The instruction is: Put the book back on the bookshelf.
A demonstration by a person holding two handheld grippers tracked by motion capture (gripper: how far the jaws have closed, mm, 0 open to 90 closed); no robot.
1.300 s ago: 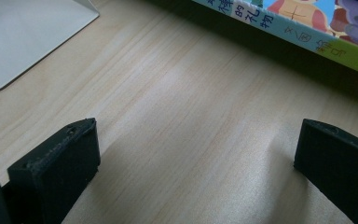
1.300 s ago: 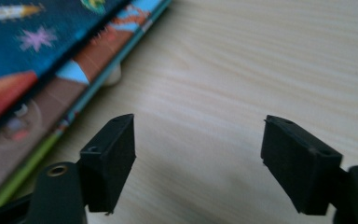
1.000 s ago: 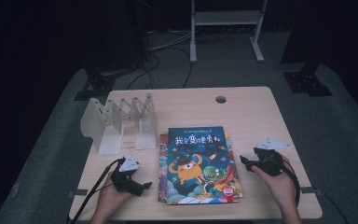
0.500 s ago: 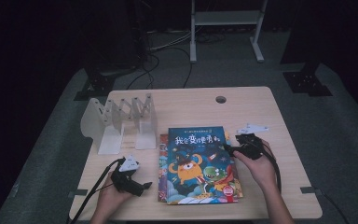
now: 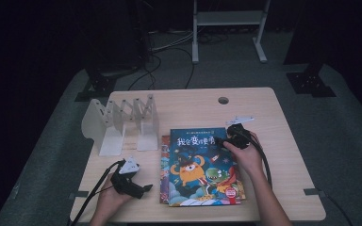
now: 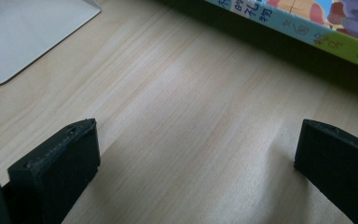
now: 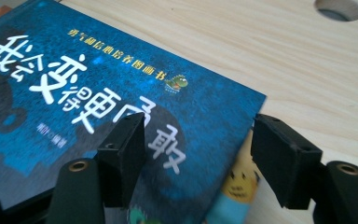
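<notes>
Blue book (image 5: 202, 162): the right gripper (image 7: 198, 154), jaws half-spread, straddles its corner; best slip one jaw beneath the cover before pinching.

We see a pale wooden table (image 5: 264, 117) with a round hole (image 5: 223, 100) near its far edge. On it stands a white folding rack (image 5: 122, 123) at the left. Just beside the rack lies a stack of books (image 5: 202, 167), the blue one (image 7: 74, 93) on top. The bottom book (image 5: 165, 141) sticks out at the left.
</notes>
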